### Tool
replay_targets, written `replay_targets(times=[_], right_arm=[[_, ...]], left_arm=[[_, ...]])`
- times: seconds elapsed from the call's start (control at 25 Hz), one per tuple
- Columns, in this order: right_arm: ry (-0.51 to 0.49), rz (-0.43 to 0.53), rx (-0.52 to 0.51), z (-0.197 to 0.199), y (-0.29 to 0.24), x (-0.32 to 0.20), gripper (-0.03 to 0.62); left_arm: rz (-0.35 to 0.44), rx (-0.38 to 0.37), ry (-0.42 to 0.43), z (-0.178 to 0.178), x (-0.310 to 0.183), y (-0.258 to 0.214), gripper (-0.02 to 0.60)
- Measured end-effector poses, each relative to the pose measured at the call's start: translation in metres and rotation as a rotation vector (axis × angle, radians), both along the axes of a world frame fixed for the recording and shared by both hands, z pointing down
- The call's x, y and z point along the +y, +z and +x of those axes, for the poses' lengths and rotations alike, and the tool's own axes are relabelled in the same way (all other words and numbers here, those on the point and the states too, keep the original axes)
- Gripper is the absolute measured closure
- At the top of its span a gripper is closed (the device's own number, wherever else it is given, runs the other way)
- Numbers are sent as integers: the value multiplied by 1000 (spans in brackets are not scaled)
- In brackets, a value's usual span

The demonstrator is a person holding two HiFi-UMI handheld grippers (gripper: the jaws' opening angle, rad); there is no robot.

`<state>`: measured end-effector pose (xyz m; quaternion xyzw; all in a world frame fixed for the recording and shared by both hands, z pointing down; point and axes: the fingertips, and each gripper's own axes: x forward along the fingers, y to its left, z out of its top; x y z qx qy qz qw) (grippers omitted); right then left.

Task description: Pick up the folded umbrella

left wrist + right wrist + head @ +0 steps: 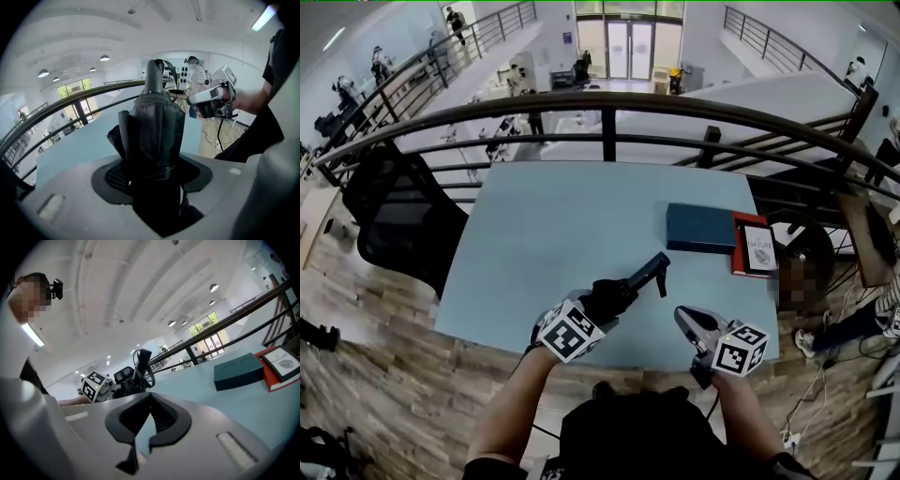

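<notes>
Umbrella, folded, black, one item: I find it pinched in the left tool, whose jaws stand part-spread with both pads pressed on the bundled fabric. In the left gripper view the folded umbrella fills the gap of the left tool and runs straight out along the jaws, fabric end at the pads, handle end farthest out with a strap loop beside it. From the head view it lies over the near part of the counter, handle aimed toward the far right; the right gripper view shows the folded umbrella tilted with its handle uppermost. Right tool, one item: just right of the umbrella and apart from it, its tips pressed together with nothing between them, as the right gripper view of the right tool shows. Teal box, one item: flat on the far right of the counter, closed, so I cannot tell what it holds. Red book, one item: touching the box's right side, with a white-covered book stacked on it. Black chair, one item: off the counter's left edge. Railing: beyond the counter's far edge.
</notes>
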<state>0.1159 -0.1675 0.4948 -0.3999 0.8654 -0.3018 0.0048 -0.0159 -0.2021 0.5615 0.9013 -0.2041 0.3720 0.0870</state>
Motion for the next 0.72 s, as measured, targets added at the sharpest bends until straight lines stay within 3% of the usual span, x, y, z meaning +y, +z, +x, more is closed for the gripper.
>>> replay_targets(times=[0.32, 0.56, 0.72], right_arm=[[-79, 30, 42, -40, -14, -18, 592], [-166, 75, 55, -42, -32, -35, 592], [-168, 120, 47, -28, -50, -48, 592]], left_arm=[[31, 99, -140, -59, -15, -36, 311], [74, 128, -226, -66, -26, -58, 311], [103, 195, -281, -58, -30, -80, 311]])
